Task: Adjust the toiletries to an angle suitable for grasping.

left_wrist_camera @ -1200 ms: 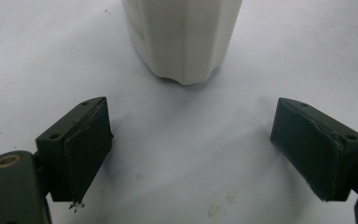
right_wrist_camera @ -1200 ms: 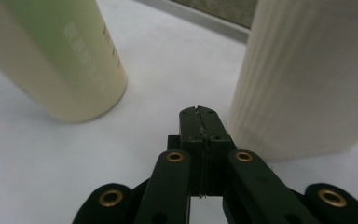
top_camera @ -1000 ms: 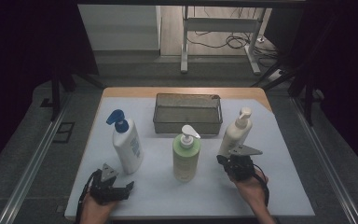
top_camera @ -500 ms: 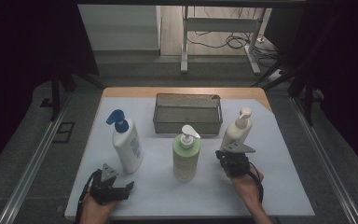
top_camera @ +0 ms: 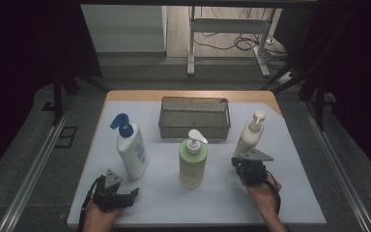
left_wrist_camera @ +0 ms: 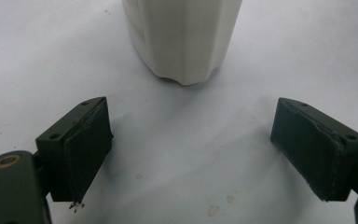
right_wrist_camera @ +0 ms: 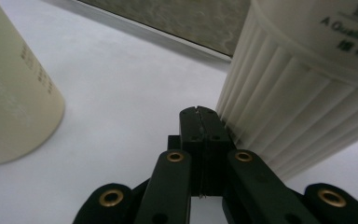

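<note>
Right gripper [right_wrist_camera: 200, 112]: jaws pressed together with nothing between them, the tips low over the counter [top_camera: 222, 198]. In the right gripper view the right-hand jaw lies against, or just beside, the ribbed base of the cream bottle [right_wrist_camera: 307, 93]; contact cannot be confirmed. This view alone shows print on that bottle: "A Quality" is readable, the characters above it are cut off. The green bottle [right_wrist_camera: 14, 88] stands to the left in the same view, with faint lettering too small to read.

Left gripper [left_wrist_camera: 191, 149]: jaws spread wide and empty, resting low over bare counter. The left gripper view shows the base of the white bottle [left_wrist_camera: 186, 37] ahead of the jaws, apart from both of them.

The high view gives the layout that the gripper views lack. The left gripper [top_camera: 113, 191] sits at the near left corner, the white bottle [top_camera: 131, 152] with its blue pump just beyond it. The green bottle [top_camera: 193, 162] stands upright at centre. The right gripper [top_camera: 249, 166] is at the foot of the cream bottle [top_camera: 249, 135]. A wire basket [top_camera: 195, 118] sits behind all three bottles. A blue label on the white bottle is not legible.
</note>
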`<state>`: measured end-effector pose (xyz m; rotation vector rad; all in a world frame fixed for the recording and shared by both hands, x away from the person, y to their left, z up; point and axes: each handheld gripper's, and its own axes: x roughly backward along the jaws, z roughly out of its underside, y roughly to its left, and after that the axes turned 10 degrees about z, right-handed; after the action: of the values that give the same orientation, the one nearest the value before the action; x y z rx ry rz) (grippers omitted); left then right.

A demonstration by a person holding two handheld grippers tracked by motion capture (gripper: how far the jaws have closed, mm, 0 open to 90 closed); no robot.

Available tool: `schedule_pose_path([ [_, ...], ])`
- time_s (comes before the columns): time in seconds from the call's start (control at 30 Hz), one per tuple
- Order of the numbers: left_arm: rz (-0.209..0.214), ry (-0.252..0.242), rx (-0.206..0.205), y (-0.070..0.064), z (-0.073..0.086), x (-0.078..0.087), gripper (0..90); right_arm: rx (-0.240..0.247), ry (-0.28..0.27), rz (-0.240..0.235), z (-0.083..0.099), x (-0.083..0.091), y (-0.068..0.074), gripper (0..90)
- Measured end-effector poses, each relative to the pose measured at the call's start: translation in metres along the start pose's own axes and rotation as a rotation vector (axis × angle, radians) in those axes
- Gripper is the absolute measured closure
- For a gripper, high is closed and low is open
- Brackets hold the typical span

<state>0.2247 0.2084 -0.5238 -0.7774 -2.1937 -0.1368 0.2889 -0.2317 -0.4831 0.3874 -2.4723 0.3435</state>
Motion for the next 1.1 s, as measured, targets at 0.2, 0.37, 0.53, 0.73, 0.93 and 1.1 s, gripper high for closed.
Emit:
schedule_pose_path([
  [0.2,0.0,0.0,0.0,0.0,0.0,0.0,12.2,-0.008,0.011,0.005,0.006,0.004,-0.011,89.6],
  [0.37,0.0,0.0,0.0,0.0,0.0,0.0,12.2,-0.001,0.022,0.009,0.011,0.005,-0.015,89.6],
  [0.53,0.0,0.0,0.0,0.0,0.0,0.0,12.2,0.001,0.017,0.019,0.008,0.001,-0.01,89.5],
  [0.73,0.0,0.0,0.0,0.0,0.0,0.0,12.2,0.01,0.023,0.033,0.005,-0.006,-0.004,89.6],
  [0.93,0.001,0.0,0.0,0.0,0.0,0.0,12.2,-0.01,0.031,0.043,0.01,-0.002,-0.015,89.6],
  [1.1,0.001,0.0,0.001,0.0,0.0,0.0,12.2,-0.031,0.039,0.04,0.016,0.001,-0.031,89.5],
])
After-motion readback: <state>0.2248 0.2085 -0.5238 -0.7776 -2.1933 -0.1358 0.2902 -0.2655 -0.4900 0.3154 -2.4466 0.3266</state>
